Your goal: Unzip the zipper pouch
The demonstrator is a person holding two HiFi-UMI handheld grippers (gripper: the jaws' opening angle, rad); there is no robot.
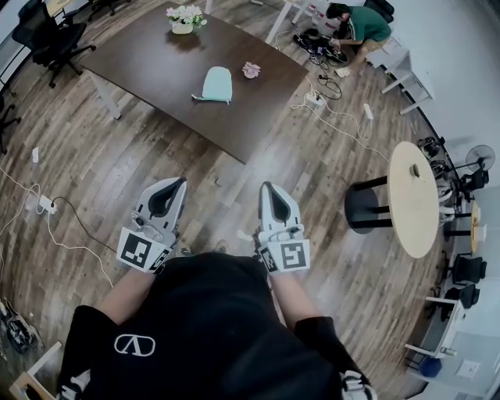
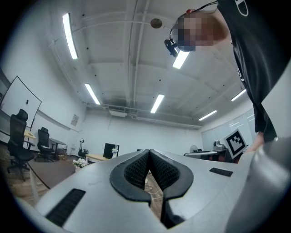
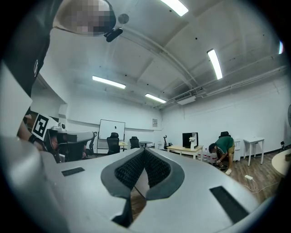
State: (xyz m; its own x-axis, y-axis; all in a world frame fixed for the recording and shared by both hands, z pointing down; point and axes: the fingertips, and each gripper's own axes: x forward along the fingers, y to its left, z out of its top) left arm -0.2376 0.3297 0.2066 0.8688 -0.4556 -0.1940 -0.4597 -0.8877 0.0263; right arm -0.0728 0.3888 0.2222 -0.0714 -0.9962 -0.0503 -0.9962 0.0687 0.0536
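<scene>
The pouch, pale teal, lies flat on the dark worktop in the upper middle of the head view. It is near the worktop's closer edge and well apart from both grippers. A small pink object sits just to its right, and a pot of flowers stands at the far end.

The left gripper and right gripper are held side by side in the lower middle of the frame, over bare floor. On each, the 2 jaws meet at the tips with nothing between them.

The pouch looks like soft fabric, light and likely to slide or bunch when the zipper is pulled. 1 gripper would probably need to pin the cloth at the zipper's closed end while the other takes the pull tab. A thin strip juts from its lower left corner, but it is too small to tell whether that is the pull.
</scene>
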